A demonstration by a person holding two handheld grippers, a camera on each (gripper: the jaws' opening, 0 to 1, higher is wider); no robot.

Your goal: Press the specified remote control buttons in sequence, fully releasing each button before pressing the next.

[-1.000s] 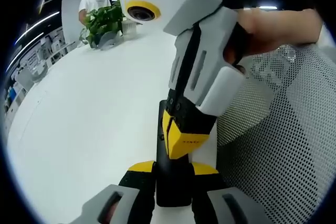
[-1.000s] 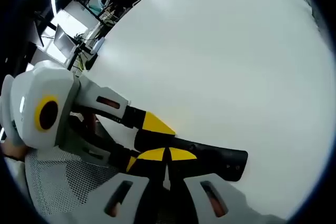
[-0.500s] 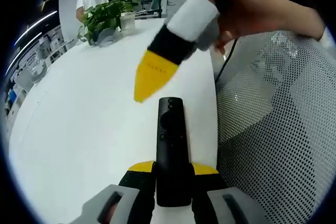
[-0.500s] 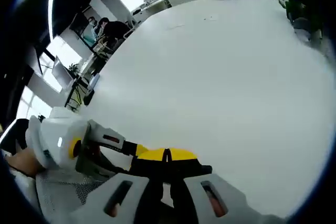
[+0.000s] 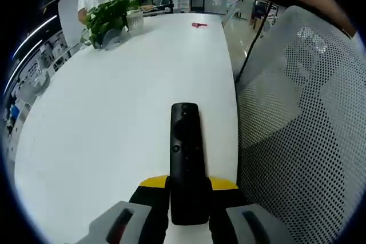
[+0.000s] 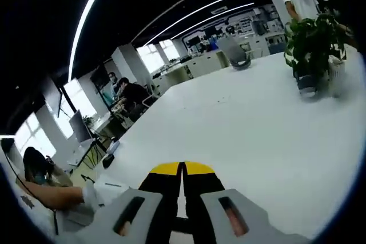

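A long white table (image 5: 114, 118) in an open-plan office carries a potted green plant (image 5: 108, 18) at its far end. The slim black remote control (image 5: 186, 158) is clamped by the left gripper (image 5: 189, 190) near the table's right edge, beside a white mesh chair (image 5: 303, 141). The right gripper (image 6: 182, 176), jaws pressed together, is held above open tabletop.

The slim black plastic remote control (image 5: 186, 158) lies flat on the white worktop (image 5: 103, 112), face up, its long axis running from near to far. Its near end sits between the yellow-tipped black jaws of the left gripper (image 5: 188, 190), which close against its two long sides, so the lower part of the body is hidden there. The far end is rounded and free, pointing away across the worktop. On the upper face a round control ring sits close to the far end, with a few small buttons just nearer than it; their markings are too small to read. The remote lies close to the right edge of the worktop.
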